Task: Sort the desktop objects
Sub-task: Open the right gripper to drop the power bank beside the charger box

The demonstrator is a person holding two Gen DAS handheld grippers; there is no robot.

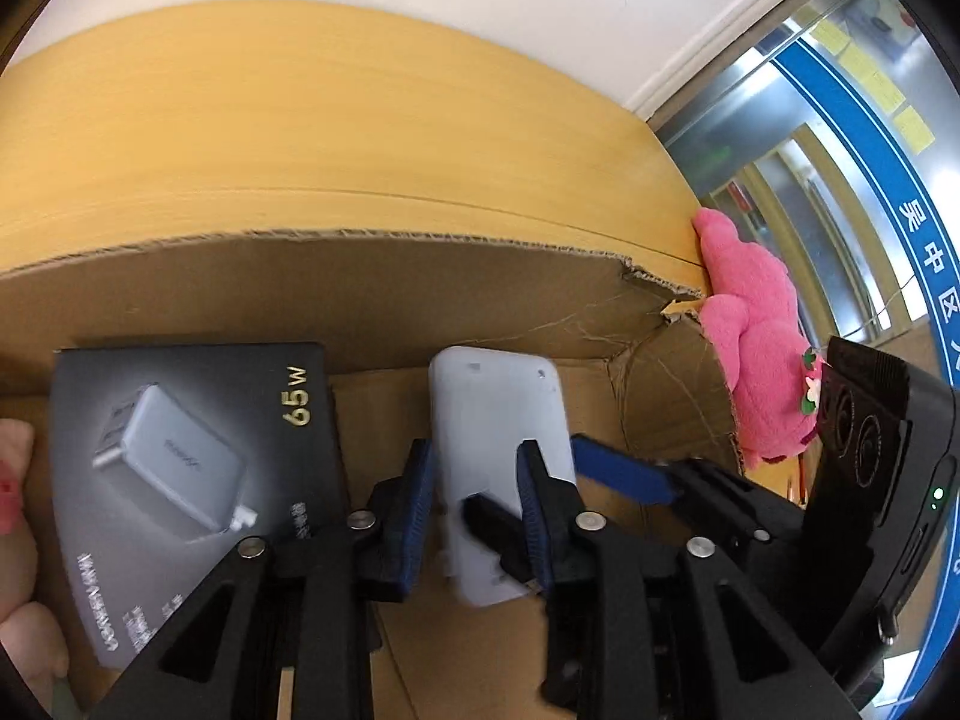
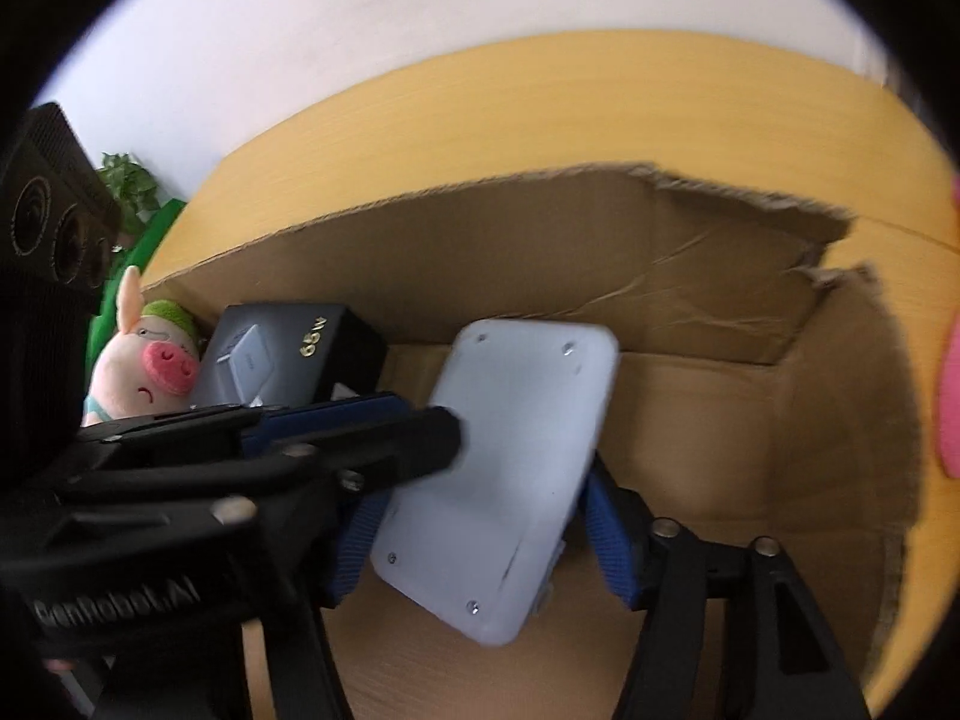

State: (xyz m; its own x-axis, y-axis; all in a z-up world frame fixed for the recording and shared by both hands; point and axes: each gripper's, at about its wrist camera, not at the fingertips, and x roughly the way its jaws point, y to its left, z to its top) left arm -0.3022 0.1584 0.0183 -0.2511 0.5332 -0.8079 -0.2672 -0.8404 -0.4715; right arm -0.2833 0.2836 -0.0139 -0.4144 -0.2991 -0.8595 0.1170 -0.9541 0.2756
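The wooden desk (image 1: 300, 120) carries an open cardboard box (image 2: 720, 420) with a torn back wall. Inside the box, against its left end, stands a black charger carton (image 1: 192, 468) marked 65 W, with a pig plush (image 2: 144, 366) beside it; a pink plush (image 1: 756, 354) lies over the box's right edge. Mid-box, a pale grey rectangular device (image 2: 510, 480) tilts above the box floor. The right gripper (image 2: 480, 546) straddles its lower part, 2 blue pads on either flank; whether they press it I cannot tell. The left gripper (image 1: 480, 510) is narrowly parted at the device's left edge, its right finger lying across the grey face, grip unclear.
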